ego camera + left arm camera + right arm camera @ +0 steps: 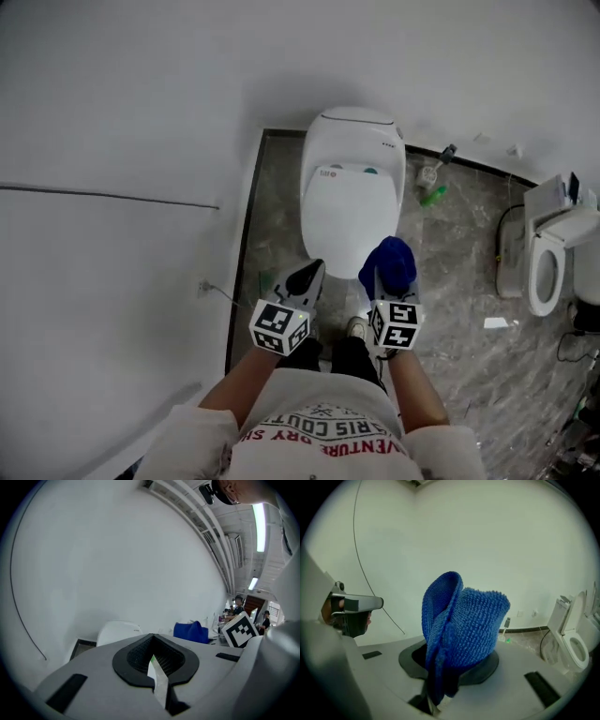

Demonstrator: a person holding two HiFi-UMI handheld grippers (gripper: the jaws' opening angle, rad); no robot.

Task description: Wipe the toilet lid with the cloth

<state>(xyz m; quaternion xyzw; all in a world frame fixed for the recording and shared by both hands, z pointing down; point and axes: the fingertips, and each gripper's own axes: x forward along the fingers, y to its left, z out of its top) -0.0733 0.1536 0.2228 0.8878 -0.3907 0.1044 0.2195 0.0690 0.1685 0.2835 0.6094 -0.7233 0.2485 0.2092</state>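
Observation:
A white toilet stands against the wall with its lid (349, 217) closed. My right gripper (387, 281) hangs just before the lid's front edge, shut on a folded blue cloth (389, 262). In the right gripper view the cloth (461, 627) stands up out of the jaws of the right gripper (443, 684) and hides their tips. My left gripper (307, 279) is beside it, to the left of the lid's front, and holds nothing. In the left gripper view the left gripper (154, 663) has its jaws together, with the lid (118, 631) and the cloth (191, 631) beyond them.
A white wall (122, 141) runs along the left, close to the toilet. A brush (436, 167) and a green bottle (432, 196) lie on the marble floor to the right of the tank. A second toilet (551, 258) with its seat up stands at far right. The person's feet (356, 328) are just before the bowl.

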